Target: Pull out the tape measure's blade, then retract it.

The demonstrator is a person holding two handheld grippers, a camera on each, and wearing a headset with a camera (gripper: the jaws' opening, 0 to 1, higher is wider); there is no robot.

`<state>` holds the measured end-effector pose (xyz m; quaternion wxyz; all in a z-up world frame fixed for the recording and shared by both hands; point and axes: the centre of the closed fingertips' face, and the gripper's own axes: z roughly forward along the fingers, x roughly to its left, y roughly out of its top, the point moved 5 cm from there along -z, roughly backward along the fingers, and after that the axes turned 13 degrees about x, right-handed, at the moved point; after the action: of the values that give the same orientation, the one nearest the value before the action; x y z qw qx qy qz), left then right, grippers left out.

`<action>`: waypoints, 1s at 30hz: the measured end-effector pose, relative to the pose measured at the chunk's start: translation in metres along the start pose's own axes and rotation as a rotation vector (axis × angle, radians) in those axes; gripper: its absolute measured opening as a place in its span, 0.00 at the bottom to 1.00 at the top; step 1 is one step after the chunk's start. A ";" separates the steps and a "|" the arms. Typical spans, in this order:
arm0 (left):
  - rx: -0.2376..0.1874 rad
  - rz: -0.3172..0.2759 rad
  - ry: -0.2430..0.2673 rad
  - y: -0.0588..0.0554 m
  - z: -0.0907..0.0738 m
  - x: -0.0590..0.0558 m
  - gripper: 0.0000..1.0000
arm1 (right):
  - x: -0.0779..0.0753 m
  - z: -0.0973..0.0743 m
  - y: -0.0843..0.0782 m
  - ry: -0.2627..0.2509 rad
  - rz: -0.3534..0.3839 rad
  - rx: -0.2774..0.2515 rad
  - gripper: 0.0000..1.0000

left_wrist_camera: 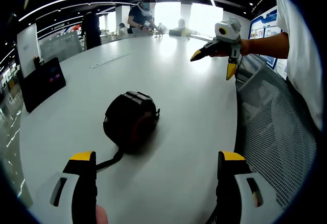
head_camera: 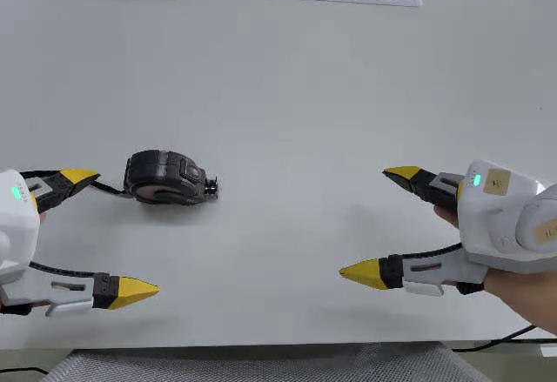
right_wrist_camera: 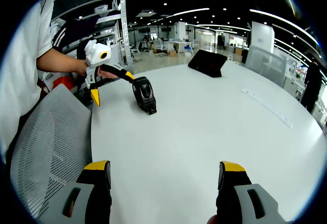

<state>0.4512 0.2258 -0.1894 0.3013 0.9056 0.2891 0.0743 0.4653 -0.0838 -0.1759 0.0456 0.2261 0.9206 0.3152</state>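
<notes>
- Ahead of the fingers [head_camera: 77, 176] of your left gripper [head_camera: 126, 231], the tape measure [head_camera: 165, 177] looked matt, dark plastic.
- Beneath those fingers, the table [head_camera: 305, 95] showed smooth, faintly glossy white.

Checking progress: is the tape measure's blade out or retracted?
Retracted: the tape measure shows only its hook at the case, no blade across the table.

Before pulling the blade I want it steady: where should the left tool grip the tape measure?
Probably across the flat sides of the tape measure, left tool coming from its strap end: it stands upright, those sides line up with the jaws, and the hook points away.
</notes>
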 end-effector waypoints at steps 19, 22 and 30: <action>-0.002 -0.005 0.012 -0.003 -0.002 0.002 0.96 | -0.001 0.001 0.000 -0.010 -0.003 0.003 0.85; -0.002 -0.005 0.010 -0.003 -0.001 0.003 0.96 | -0.001 0.001 0.000 -0.010 -0.003 0.003 0.85; 0.000 0.001 0.009 -0.001 -0.001 0.004 0.96 | -0.001 0.001 0.000 -0.008 -0.006 0.005 0.85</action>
<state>0.4534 0.2289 -0.1897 0.3000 0.9054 0.2898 0.0785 0.4663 -0.0837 -0.1771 0.0495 0.2246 0.9219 0.3117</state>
